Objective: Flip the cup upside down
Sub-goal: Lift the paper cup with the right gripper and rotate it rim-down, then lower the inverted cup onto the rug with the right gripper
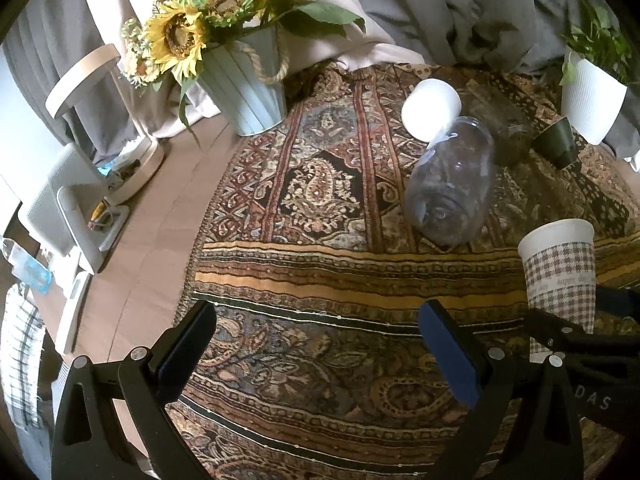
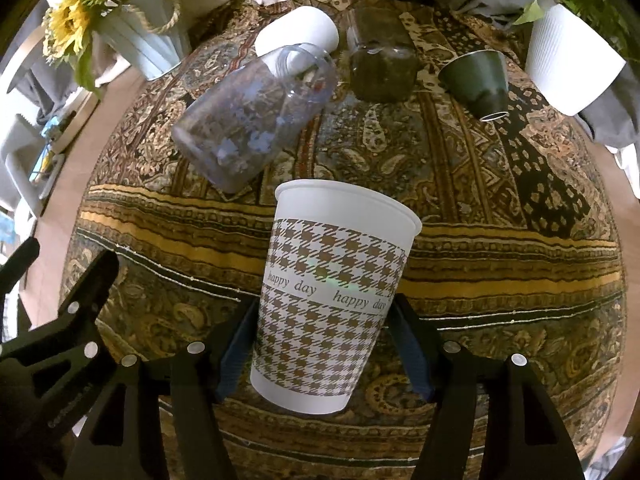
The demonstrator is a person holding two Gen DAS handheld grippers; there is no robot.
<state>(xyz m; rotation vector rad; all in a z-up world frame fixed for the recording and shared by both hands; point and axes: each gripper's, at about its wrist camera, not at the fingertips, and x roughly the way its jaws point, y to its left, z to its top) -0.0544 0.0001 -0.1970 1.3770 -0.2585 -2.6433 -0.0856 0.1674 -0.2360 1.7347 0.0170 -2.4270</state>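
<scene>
Grasp step: right tongs (image 2: 324, 344) clamp the houndstooth cup (image 2: 332, 300), rim up, near the bench's (image 2: 500, 240) front edge; left tongs (image 1: 316, 344) hang apart. Next, probably lift and invert.

Black claw (image 1: 316, 344) (blue pads, silver screws)

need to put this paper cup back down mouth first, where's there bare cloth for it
The near cloth, between the left gripper and the tipped clear jar, is bare. So is the stretch between the jar and the sunflower pot. The far right is crowded: white cup, glass jar, green cup, white planter. The right gripper holds the paper cup.
</scene>
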